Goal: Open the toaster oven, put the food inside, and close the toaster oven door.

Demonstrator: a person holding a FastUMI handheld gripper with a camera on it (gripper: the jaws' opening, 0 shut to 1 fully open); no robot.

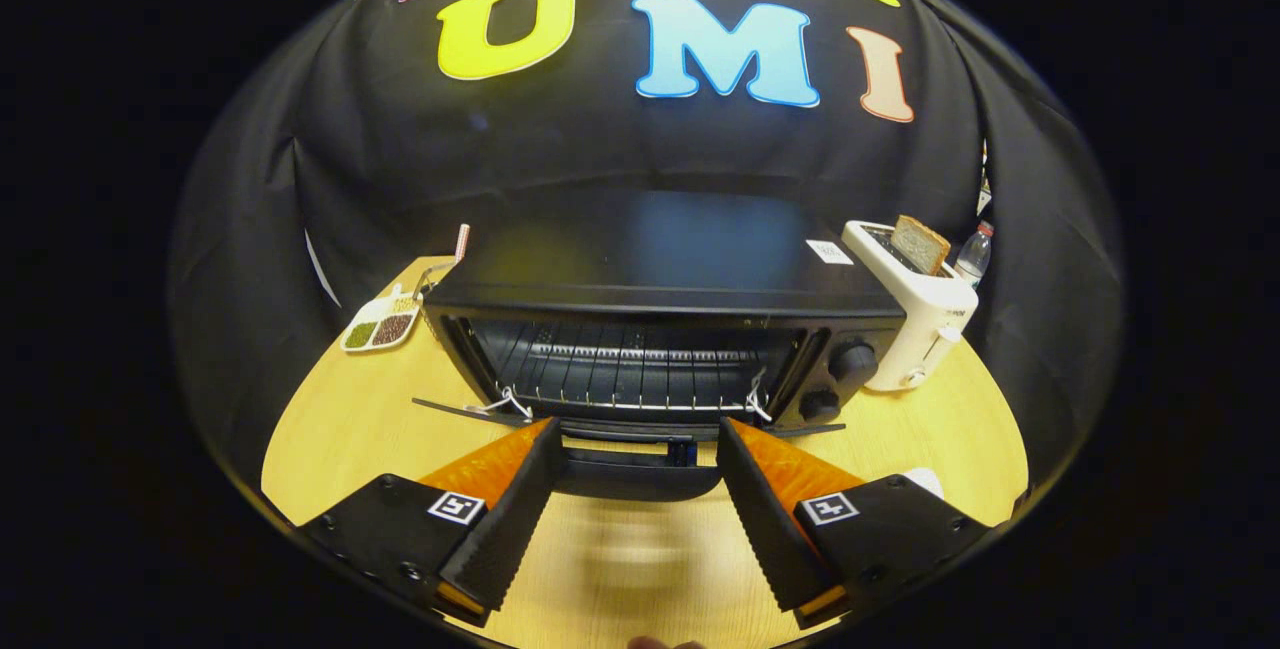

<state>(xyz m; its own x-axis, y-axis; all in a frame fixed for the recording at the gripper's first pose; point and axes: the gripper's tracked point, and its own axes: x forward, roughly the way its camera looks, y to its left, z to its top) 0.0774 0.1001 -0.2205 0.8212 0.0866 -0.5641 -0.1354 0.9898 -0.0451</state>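
Observation:
A black toaster oven (pixel 660 279) stands on the wooden table just ahead of my fingers. Its door (pixel 470 411) hangs folded down toward me, and the wire rack (pixel 630 369) inside shows with nothing on it. The door's dark handle (pixel 635 477) lies between my two fingers. My gripper (pixel 637 429) is open, with its fingers wide apart on either side of the handle and not pressing on it. A small white thing (pixel 925 479) peeks out behind the right finger; I cannot tell what it is.
A white pop-up toaster (pixel 915 314) with a slice of bread (pixel 920 244) in it stands to the right of the oven, with a plastic bottle (pixel 973 254) behind it. A white divided dish of grains (pixel 380 326) sits to the oven's left. Bare table (pixel 640 569) lies under my fingers.

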